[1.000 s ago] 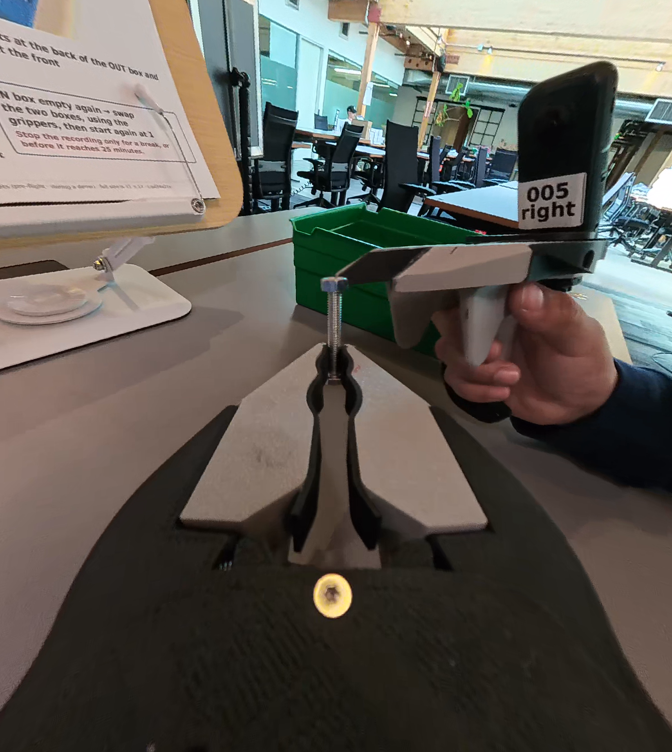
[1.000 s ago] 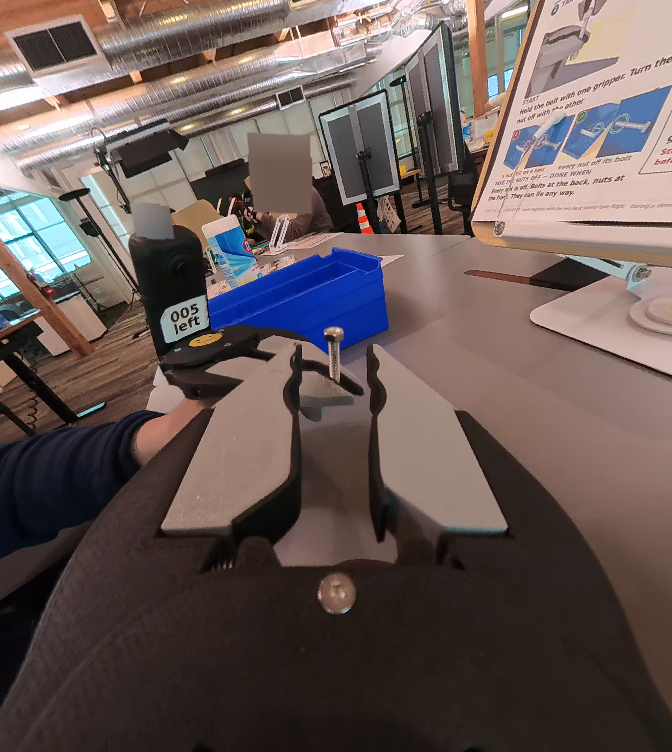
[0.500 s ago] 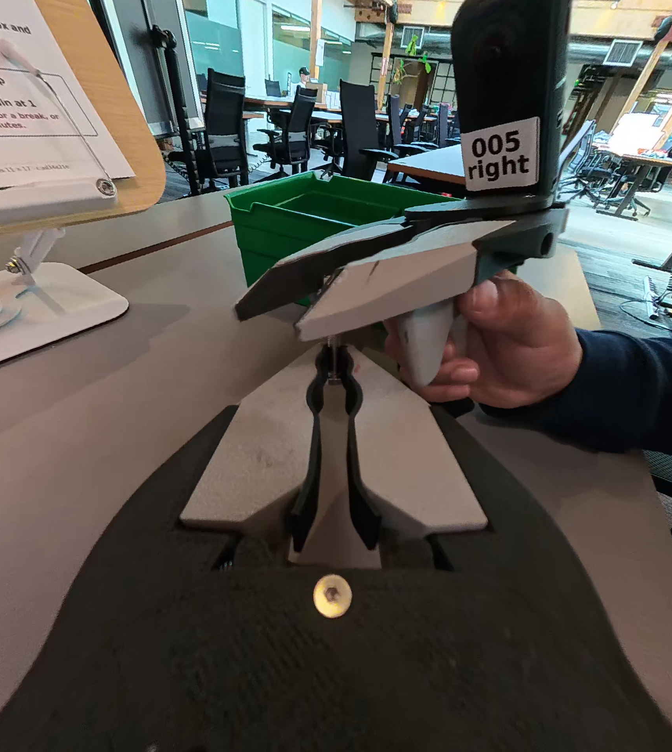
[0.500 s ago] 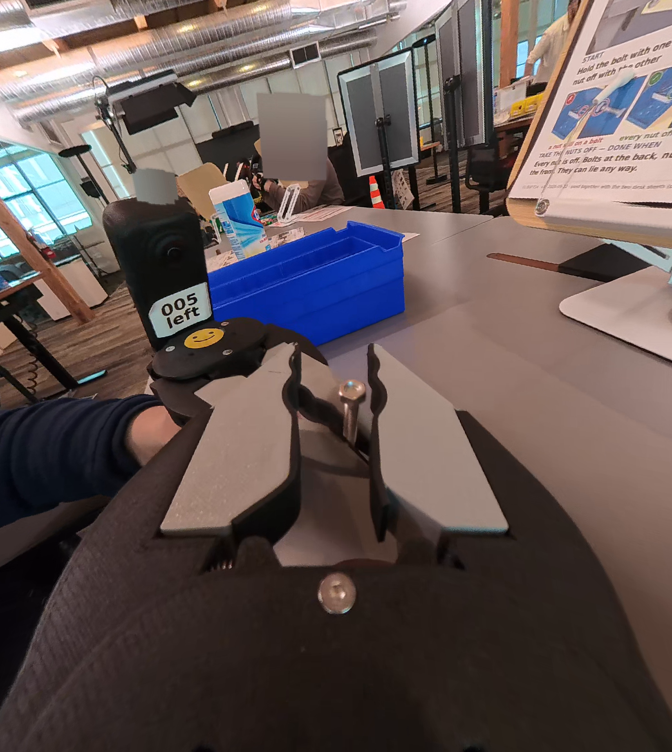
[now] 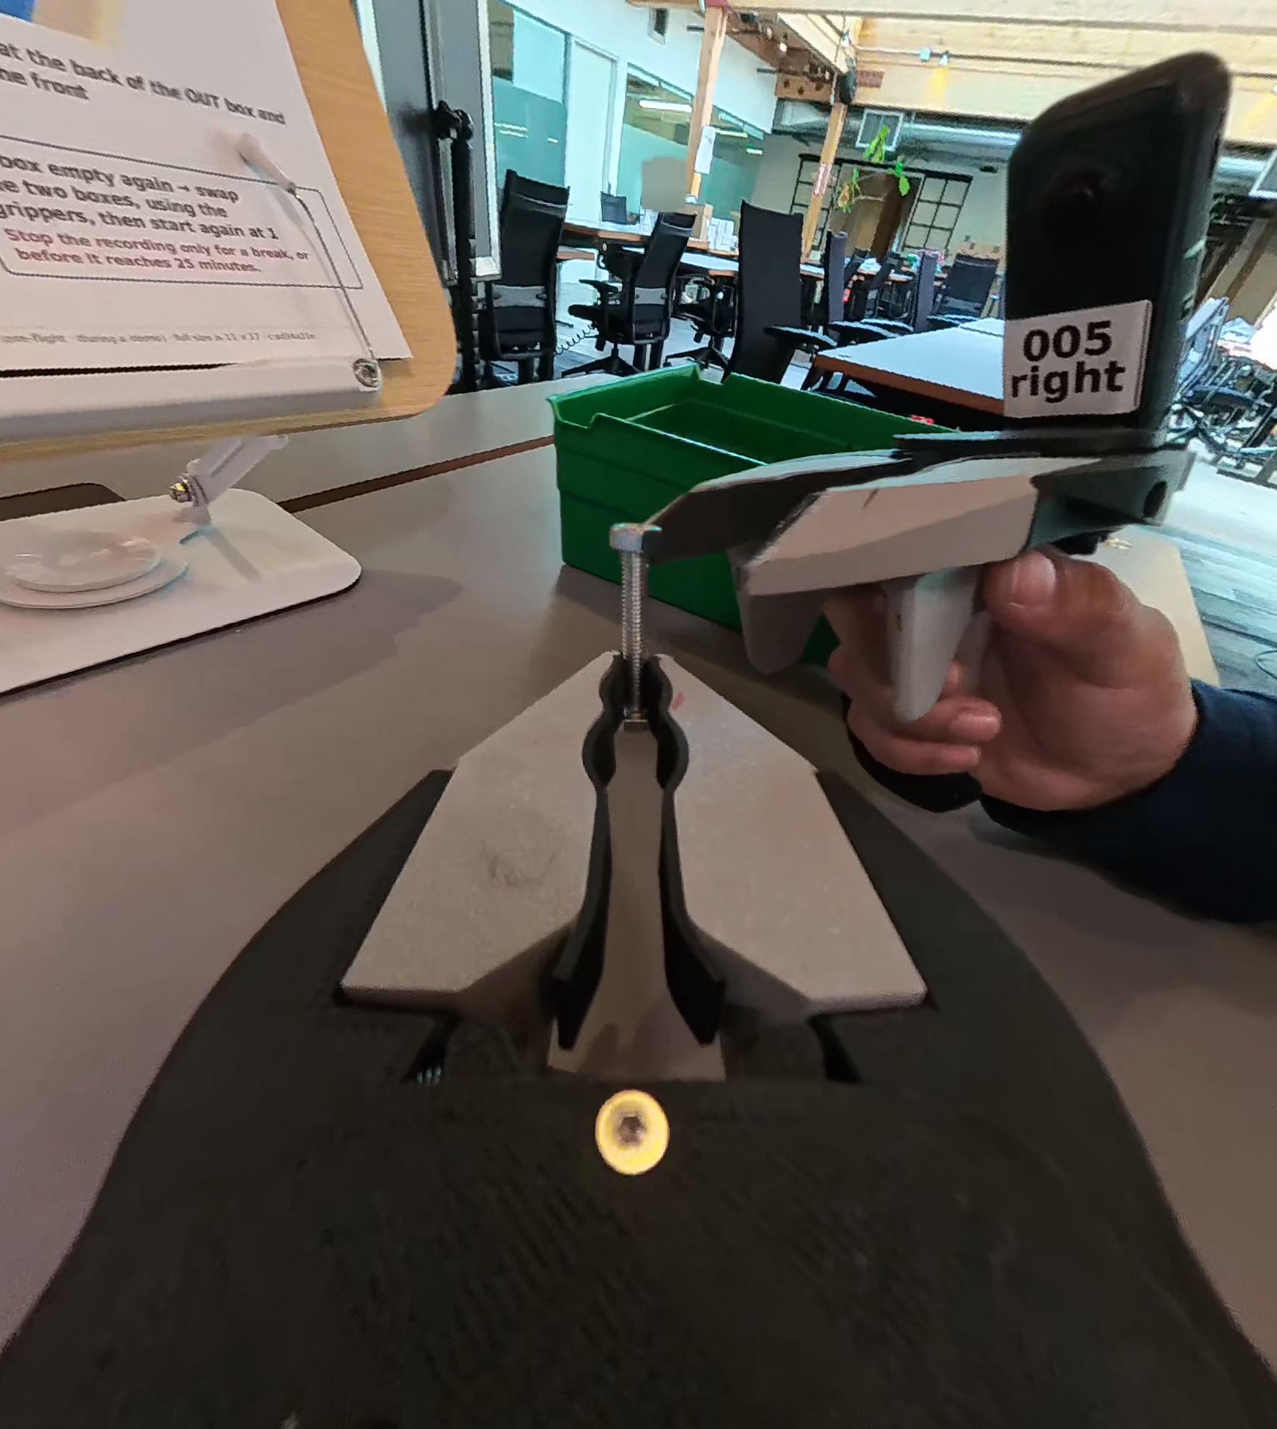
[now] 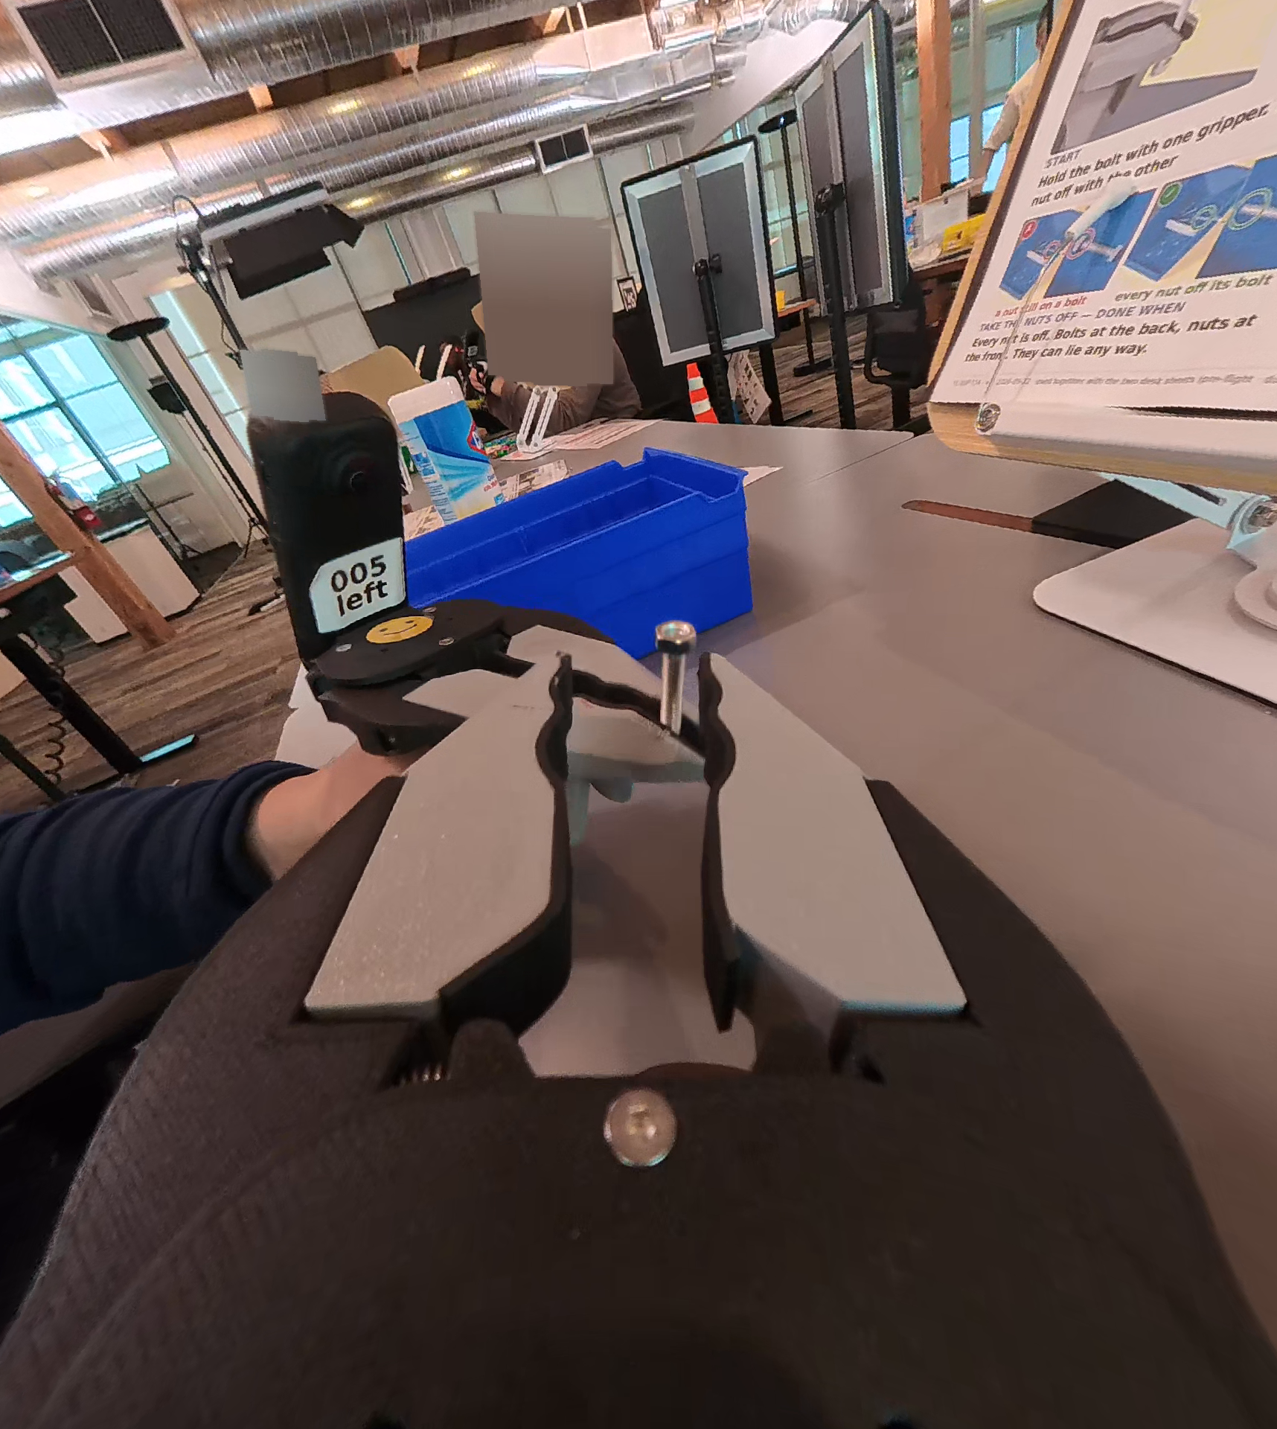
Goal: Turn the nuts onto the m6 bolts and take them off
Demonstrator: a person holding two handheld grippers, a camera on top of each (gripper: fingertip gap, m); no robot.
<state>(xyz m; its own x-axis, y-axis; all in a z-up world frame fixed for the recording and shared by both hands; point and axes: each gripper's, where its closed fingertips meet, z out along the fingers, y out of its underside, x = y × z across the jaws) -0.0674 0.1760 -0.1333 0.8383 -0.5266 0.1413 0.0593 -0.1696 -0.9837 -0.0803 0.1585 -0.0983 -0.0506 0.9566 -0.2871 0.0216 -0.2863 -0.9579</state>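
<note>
A silver M6 bolt [image 5: 633,611] stands upright, head up. My left gripper [image 5: 634,700] is shut on its lower end. A small metal piece, maybe a nut [image 5: 634,724], shows between the pads just under the grip. My right gripper [image 5: 701,545] is held level at the height of the bolt head, with its far fingertip just beside the head. In the right wrist view the right gripper [image 6: 635,696] is open. The bolt [image 6: 672,680] stands between its fingertips, close to the right finger and not clamped. The left gripper [image 6: 658,746] holds it from below.
A green bin [image 5: 620,479] stands behind the bolt on the grey table [image 5: 156,773]. A blue bin [image 6: 581,557] stands behind the left gripper. An instruction sheet on a wooden board with a white base [image 5: 117,564] is at the left; it also shows at the right in the right wrist view [image 6: 1161,603]. My left and right fingertips are right by each other.
Half a second ago the right gripper was tilted down over the bolt head. It has now drawn back to the right and levelled, so the head shows again. The left gripper's hold is unchanged.
</note>
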